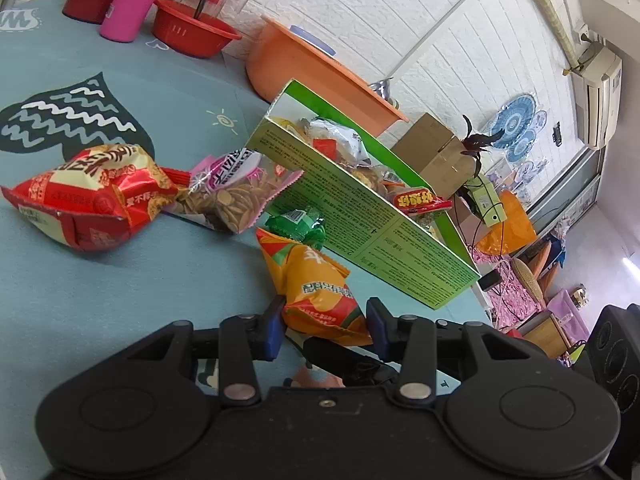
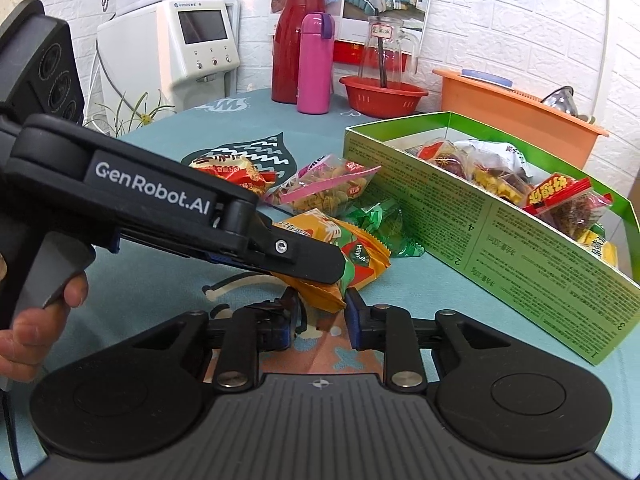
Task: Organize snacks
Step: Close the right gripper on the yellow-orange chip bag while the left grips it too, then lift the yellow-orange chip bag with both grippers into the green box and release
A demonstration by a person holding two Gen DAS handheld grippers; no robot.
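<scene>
Orange bag caught between both claws, box to its right.

Your right claw (image 2: 320, 312) has its jaws narrowed onto the near corner of the orange bag (image 2: 352, 252) (contact looks likely, not certain); its long axis runs away from you. Your left claw (image 1: 326, 322) stands wide around it, pads apart. Both point downward over the worktop (image 1: 120, 300); the box (image 2: 500, 232) lies close right.

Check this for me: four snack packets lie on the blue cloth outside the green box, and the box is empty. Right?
Not quite. The green box is not empty: the right wrist view shows several packets already inside it. The rest holds: four packets lie on the blue cloth outside it.
</scene>
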